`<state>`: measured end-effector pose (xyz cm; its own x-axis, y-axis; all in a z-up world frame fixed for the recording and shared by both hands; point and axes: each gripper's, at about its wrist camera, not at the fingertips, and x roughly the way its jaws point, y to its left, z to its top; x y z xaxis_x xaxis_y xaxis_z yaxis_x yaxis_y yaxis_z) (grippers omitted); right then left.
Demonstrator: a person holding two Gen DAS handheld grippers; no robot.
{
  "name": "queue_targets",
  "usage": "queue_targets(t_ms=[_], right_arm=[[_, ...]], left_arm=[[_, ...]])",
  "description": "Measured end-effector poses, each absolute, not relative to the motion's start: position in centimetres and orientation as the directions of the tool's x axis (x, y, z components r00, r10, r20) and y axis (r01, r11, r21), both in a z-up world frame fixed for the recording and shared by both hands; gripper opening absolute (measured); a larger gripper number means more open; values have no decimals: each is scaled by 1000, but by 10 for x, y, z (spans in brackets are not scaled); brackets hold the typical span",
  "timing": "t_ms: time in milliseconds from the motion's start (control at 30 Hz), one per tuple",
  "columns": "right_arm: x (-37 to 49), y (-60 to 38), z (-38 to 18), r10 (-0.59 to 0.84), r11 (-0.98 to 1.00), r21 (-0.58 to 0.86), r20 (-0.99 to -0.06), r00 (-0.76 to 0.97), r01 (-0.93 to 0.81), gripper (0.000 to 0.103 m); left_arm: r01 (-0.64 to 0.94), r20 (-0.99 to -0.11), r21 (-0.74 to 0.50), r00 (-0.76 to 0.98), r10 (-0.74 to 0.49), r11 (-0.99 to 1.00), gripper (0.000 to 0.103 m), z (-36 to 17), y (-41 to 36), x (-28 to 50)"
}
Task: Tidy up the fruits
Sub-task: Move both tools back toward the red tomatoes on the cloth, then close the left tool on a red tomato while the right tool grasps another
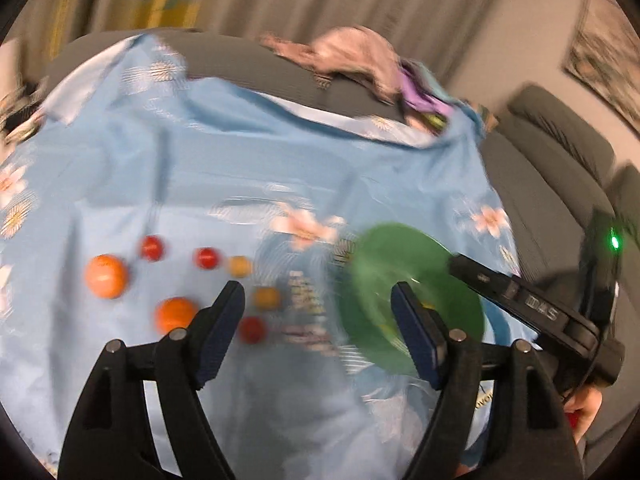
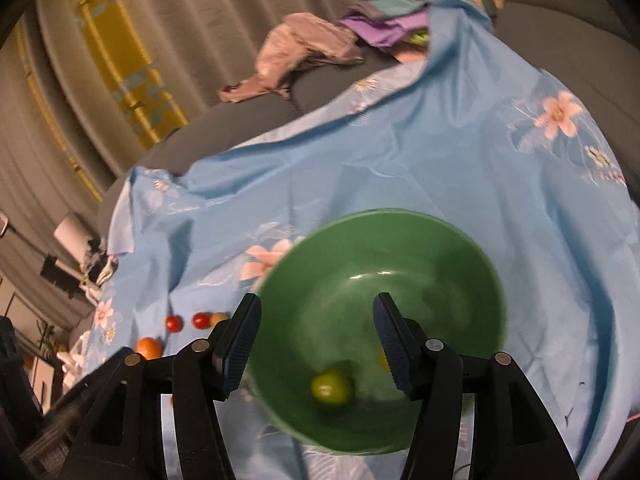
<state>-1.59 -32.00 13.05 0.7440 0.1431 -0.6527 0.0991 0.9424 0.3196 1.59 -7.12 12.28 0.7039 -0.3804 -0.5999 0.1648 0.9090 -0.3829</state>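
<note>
A green fruit (image 2: 331,386) is seen inside the green bowl (image 2: 472,248) on the blue floral sheet (image 2: 440,152); seven loose fruits (image 1: 106,276) remain unsorted. Both the left gripper (image 1: 316,312) and the right gripper (image 2: 316,340) are held apart, empty.
</note>
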Motion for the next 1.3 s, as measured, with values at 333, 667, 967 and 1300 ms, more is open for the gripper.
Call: queue_targets(t_ms=[333,667,967,1300], right_arm=[[-9,-223,125,333,941,282,-677,656,-187,59],[18,-168,69,284,957,198,-799,531,-213,40],[33,-158,39,174,980,104,-859,482,-168,35],[43,-160,24,127,987,68,-876,465,-142,35]], left_arm=[[18,-675,-362,685,-276,932,68,69,-4,-1],[69,-709,-449,580,-402,891,44,33,-14,16],[62,-742,-432,542,-394,900,43,16,-24,26],[40,-736,-434,561,-380,900,32,10,-23,30]])
